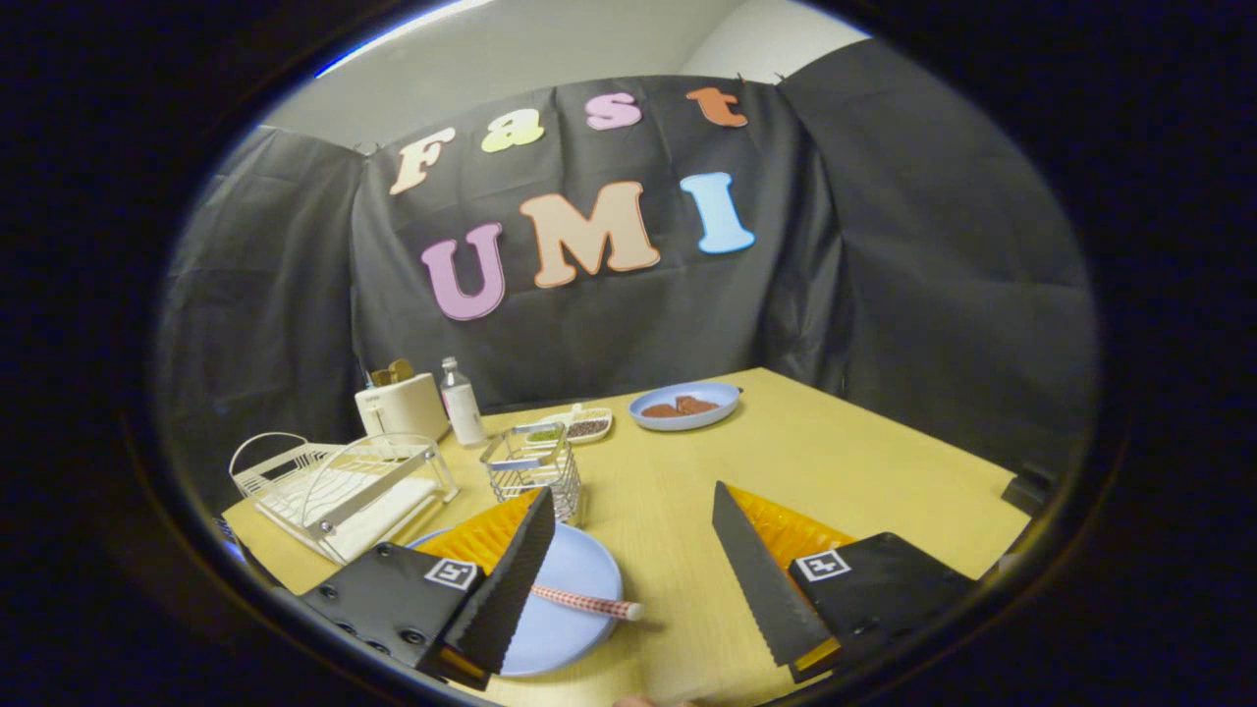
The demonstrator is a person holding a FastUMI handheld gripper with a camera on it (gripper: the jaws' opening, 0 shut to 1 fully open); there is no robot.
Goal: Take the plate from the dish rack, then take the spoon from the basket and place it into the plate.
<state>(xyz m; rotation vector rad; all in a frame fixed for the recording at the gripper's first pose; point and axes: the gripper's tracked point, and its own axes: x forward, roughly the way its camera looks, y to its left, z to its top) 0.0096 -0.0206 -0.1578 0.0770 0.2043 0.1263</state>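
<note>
- Gripper (628, 550) nearest, fingers spread wide, grasping nothing.
- Plate (574, 599) flat on table (835, 462), just behind left finger; spoon (587, 602) across it, handle poking over right rim.
- Wire basket (535, 469) beyond plate, dish rack (339, 486) far left.
- Seems finished; best withdrawn straight back, clear of handle.

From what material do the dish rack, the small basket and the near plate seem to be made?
Dish rack: probably white-coated metal wire, judging by its thin bent rods.
Basket: bare metal wire, shiny and silvery, an open grid.
Plate: light blue, smooth and matte, plastic or glazed ceramic; the look leaves it open. The spoon lies on it.
The gripper is open, holding nothing.
</note>
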